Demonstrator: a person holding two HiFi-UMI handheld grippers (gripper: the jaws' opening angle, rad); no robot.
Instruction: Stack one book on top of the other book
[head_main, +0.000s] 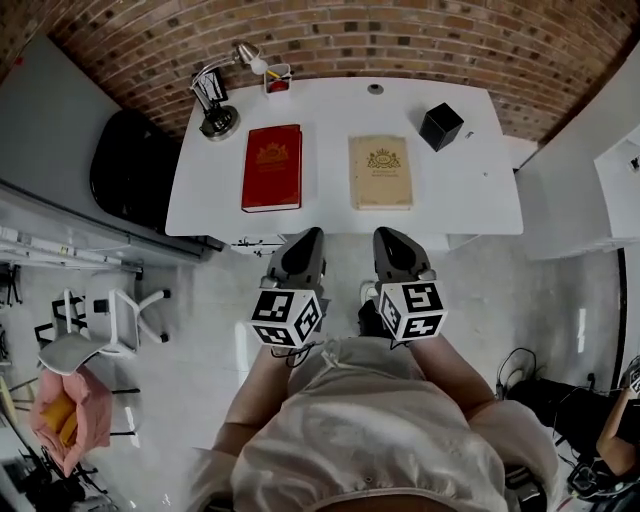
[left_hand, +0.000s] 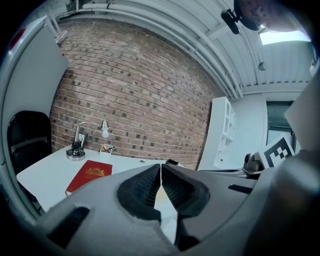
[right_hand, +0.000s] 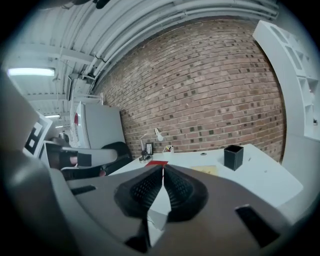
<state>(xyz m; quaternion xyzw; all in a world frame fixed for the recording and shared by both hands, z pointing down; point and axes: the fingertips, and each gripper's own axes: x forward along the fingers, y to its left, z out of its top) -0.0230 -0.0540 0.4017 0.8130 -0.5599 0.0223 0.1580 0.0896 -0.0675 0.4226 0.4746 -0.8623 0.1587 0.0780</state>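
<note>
Near the lower edge of a white desk (head_main: 330, 110), two closed grippers face two books that are not yet stacked.

At upper centre of the head view, a red book (head_main: 272, 167) and a tan book (head_main: 381, 172) lie flat on the desk, side by side but apart. The left gripper (head_main: 306, 236) and right gripper (head_main: 388, 234) sit at centre frame, just short of the desk, each with jaws pressed together on nothing. Stacking has not begun; this looks like the approach. Next, one gripper likely must spread its jaws, take a book by its edge and lift it onto the other.
</note>
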